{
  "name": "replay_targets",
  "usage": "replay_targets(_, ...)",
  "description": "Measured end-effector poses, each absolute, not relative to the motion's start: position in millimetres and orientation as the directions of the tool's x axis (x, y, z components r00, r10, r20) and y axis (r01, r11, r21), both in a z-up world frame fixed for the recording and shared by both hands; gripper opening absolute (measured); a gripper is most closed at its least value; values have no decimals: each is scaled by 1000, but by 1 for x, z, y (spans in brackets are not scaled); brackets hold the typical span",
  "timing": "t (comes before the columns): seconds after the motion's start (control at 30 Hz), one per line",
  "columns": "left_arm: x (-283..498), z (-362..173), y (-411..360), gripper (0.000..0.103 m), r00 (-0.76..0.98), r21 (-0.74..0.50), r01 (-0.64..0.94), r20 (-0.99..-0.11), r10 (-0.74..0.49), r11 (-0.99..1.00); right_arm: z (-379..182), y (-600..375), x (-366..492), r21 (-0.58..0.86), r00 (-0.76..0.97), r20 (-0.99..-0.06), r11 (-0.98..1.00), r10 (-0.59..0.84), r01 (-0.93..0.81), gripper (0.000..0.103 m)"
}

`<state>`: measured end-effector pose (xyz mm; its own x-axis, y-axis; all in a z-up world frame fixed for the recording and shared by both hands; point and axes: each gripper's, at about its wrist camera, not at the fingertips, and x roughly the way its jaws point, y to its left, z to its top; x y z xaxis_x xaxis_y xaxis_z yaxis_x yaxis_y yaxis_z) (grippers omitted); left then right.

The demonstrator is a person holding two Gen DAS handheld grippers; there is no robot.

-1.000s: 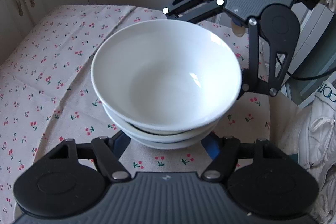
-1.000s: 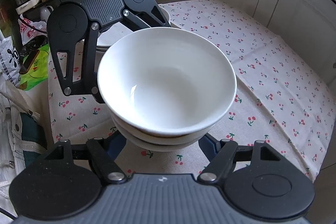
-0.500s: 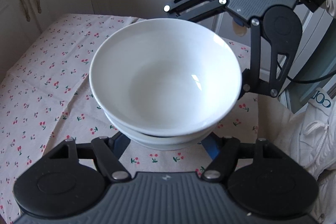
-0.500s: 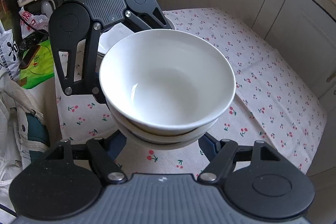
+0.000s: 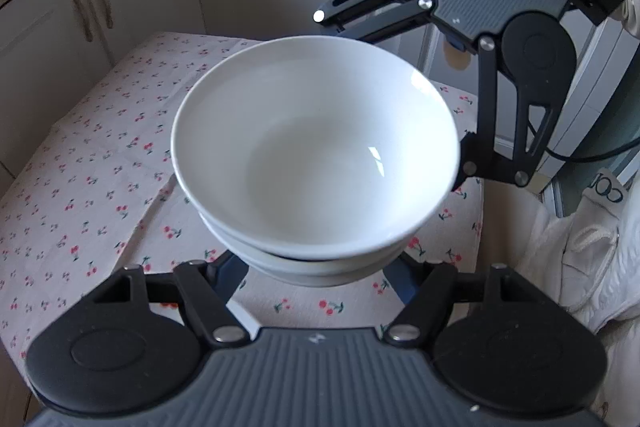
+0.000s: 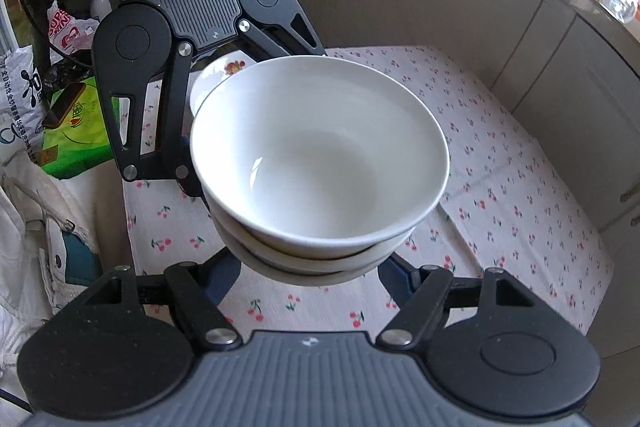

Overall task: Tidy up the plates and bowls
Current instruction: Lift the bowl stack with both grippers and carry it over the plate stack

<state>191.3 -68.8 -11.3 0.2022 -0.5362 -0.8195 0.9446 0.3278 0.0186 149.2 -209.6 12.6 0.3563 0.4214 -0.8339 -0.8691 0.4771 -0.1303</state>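
A stack of white bowls point(image 5: 316, 155) hangs in the air above the cherry-print tablecloth point(image 5: 80, 187). My left gripper point(image 5: 316, 279) grips it from the near side in the left wrist view, blue fingers point(image 5: 230, 279) reaching under the lowest bowl. My right gripper point(image 6: 312, 275) holds the same stack point(image 6: 320, 163) from the opposite side, its fingers point(image 6: 396, 283) likewise under the base. Each gripper faces the other across the bowls. All fingertips are hidden beneath the stack. A white plate with a flower print point(image 6: 216, 75) lies on the table behind the bowls.
Grey cabinets point(image 5: 100, 7) run along the far side and around the table. Off the table's end lie a green packet point(image 6: 72, 115), printed bags point(image 6: 24, 99) and a white garment point(image 5: 592, 247). A cable point(image 5: 592, 155) trails from the right gripper.
Both grippers have risen together with the bowl stack, so the table looks farther below. The flowered plate has come into view behind the bowls.
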Motion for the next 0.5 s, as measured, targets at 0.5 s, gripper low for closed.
replay_targets(0.5, 191, 0, -7, 73, 275, 36, 909, -799, -535, 415, 22, -151, 164, -165, 342, -835, 397, 431, -903, 79)
